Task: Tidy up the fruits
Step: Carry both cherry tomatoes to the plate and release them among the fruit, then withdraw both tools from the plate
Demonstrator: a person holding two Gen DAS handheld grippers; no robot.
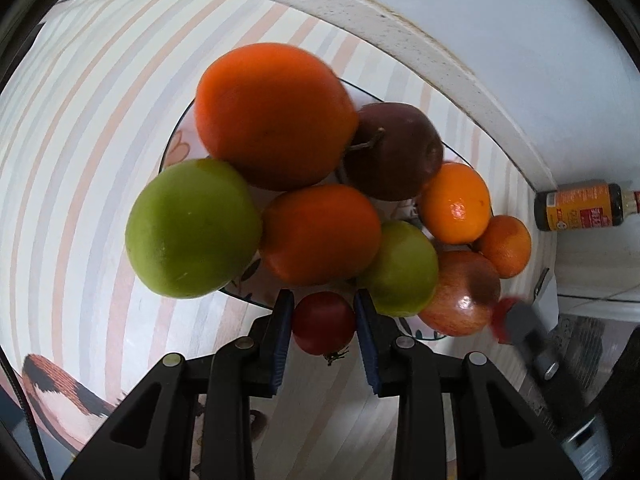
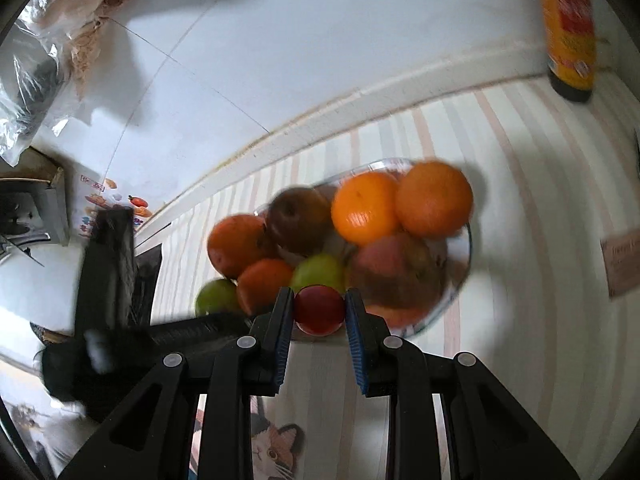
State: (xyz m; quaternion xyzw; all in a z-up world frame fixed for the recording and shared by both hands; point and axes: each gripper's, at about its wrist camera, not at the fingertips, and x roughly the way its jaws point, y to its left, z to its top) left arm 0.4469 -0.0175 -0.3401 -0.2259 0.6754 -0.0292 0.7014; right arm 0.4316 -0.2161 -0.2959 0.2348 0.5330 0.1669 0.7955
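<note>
Holding a small red tomato between the blue pads of my left hand-held gripper, I have it pinched from both sides, its green calyx showing underneath. Just past the fingertips sits the glass plate, piled with fruit. Straight ahead of the tomato lies an orange; beyond that a larger orange rides on top of the heap. Ahead and to the left is a big green apple, hanging over the plate's rim. Ahead and to the right a smaller green apple touches the right pad's side, with a red-yellow apple beside it, then two more oranges and a dark red apple farther off.

My right hand-held gripper is likewise clamped on a second red tomato, pads tight against both its sides. From that view the plate is directly ahead, its near rim just beyond the tomato, though the fruit is blurred. In the left wrist view this right tool appears far right as a blurred grey shape with a red smear at its tip.

Everything rests on a striped surface with a cat print near me. A dark sauce bottle with an orange label stands well off to the right, at the surface's far edge by the white wall.
</note>
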